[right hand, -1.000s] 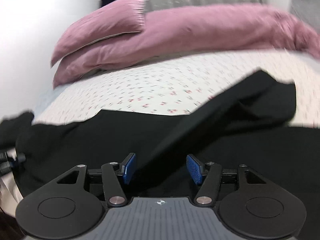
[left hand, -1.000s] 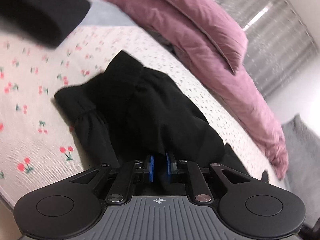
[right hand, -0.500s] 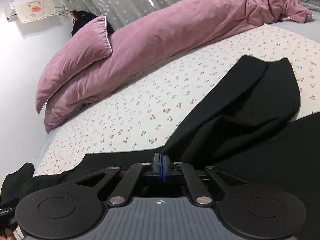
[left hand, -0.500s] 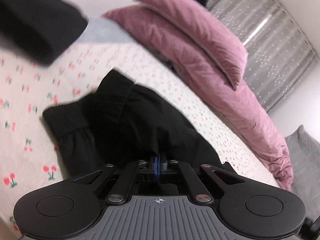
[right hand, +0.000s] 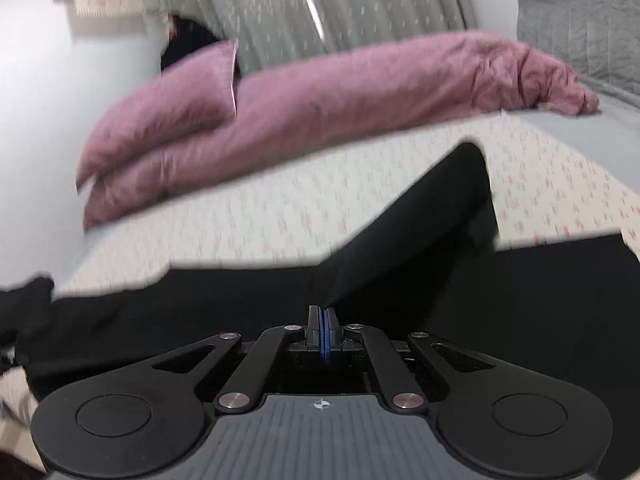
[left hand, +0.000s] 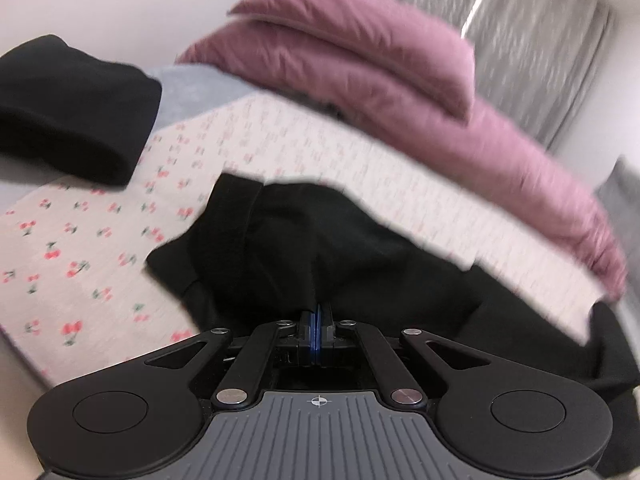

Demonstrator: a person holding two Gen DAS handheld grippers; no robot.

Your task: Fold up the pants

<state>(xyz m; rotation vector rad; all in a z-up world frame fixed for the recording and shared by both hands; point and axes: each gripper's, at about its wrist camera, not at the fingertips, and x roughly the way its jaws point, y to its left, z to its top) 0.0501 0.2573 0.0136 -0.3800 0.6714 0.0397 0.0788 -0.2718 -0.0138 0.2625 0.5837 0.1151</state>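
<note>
the black pants [left hand: 328, 248] lie on the bed [left hand: 80, 264], bunched just ahead of both sets of jaws. the left gripper [left hand: 316, 330] and right gripper [right hand: 323, 332] are each pinched fully together on a thin fold of the cloth. such shallow bites may slip as the fabric lifts, and uneven pulling could drag the far leg [right hand: 448, 200] askew.

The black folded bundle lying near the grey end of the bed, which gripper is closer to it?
Left. The left gripper, shut on the pants, has the bundle just ahead to its left. The right gripper pinches the pants farther away.
</note>
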